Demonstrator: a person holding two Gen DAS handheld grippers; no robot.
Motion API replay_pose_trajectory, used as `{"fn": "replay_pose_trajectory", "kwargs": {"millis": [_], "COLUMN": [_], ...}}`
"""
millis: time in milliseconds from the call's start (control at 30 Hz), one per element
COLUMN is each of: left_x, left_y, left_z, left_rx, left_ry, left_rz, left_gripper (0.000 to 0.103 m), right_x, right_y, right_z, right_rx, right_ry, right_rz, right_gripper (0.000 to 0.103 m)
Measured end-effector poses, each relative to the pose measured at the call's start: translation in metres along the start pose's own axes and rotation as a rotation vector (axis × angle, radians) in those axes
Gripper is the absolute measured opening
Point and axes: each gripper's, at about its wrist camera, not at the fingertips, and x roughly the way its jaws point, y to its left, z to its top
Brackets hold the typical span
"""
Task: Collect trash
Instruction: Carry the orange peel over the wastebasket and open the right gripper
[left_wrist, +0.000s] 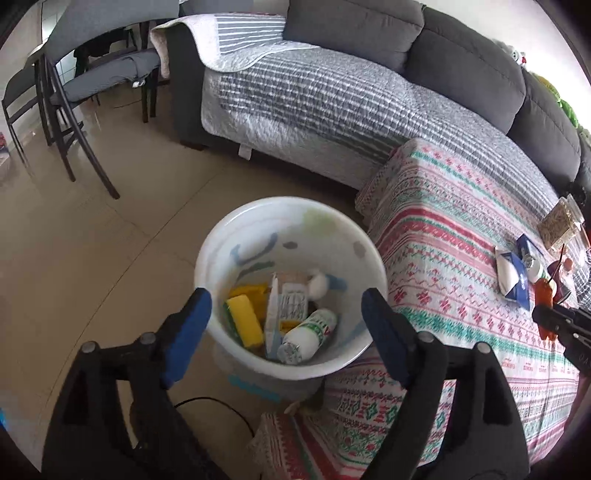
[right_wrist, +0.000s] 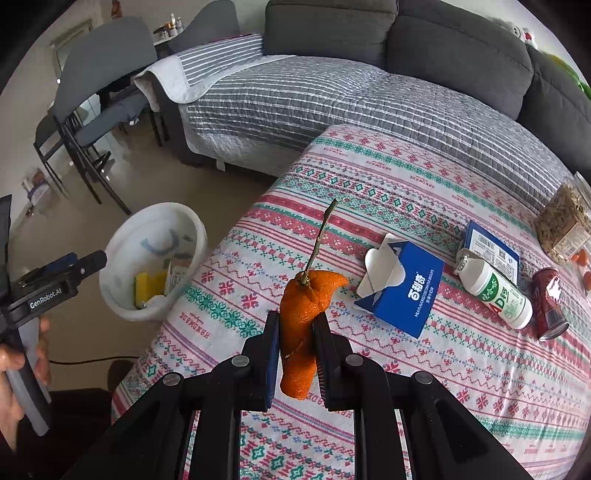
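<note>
My right gripper is shut on an orange peel with a thin stem, held above the patterned tablecloth. The peel also shows in the left wrist view at the right edge. My left gripper is open and empty, hovering over a white trash bucket on the floor; the bucket also shows in the right wrist view. The bucket holds a yellow sponge, a white bottle and cartons. On the cloth lie a blue tissue box, a white-green bottle and a crushed red can.
A grey sofa with a striped quilt runs behind the table. Dark chairs stand on the tiled floor at the left. A jar of seeds and a blue carton sit at the table's far right. A black cable lies on the floor.
</note>
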Motion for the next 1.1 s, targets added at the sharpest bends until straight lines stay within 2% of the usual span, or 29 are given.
{"fn": "replay_pose_trajectory", "kwargs": {"millis": [100,233,500,900,933,967,1000,1033,1100], "left_x": [-0.003,-0.014,-0.029,-0.032,-0.031,-0.031,-0.03,-0.03,-0.028], "left_y": [0.011,0.032,0.079,0.106,0.106,0.107,0.107,0.107,0.105], "left_z": [-0.007,-0.018,-0.038,-0.043,-0.043,-0.043,-0.043,-0.043,-0.042], "left_rx": [-0.004,-0.018,-0.092,-0.109,-0.109,-0.109,-0.107,-0.106,-0.103], "left_ry": [0.026,0.033,0.081,0.087,0.088,0.089,0.089,0.09,0.094], "left_rz": [0.035,0.092,0.132,0.168,0.17,0.172,0.175,0.177,0.179], "left_gripper": [0.088,0.098,0.099,0.099,0.099,0.099,0.099,0.099,0.099], "right_x": [0.003,0.009,0.034,0.076,0.077,0.077,0.077,0.075,0.068], "right_y": [0.009,0.03,0.081,0.131,0.131,0.132,0.132,0.131,0.128], "right_z": [0.003,0.009,0.025,0.045,0.045,0.045,0.046,0.046,0.047], "right_rx": [-0.006,-0.038,-0.084,-0.083,-0.081,-0.078,-0.076,-0.074,-0.08], "right_ry": [0.004,0.005,0.02,0.02,0.011,0.01,0.011,0.003,-0.025], "right_rz": [0.019,0.044,0.1,0.178,0.189,0.199,0.2,0.197,0.185], "right_gripper": [0.018,0.018,0.018,0.021,0.023,0.035,0.055,0.063,0.066]}}
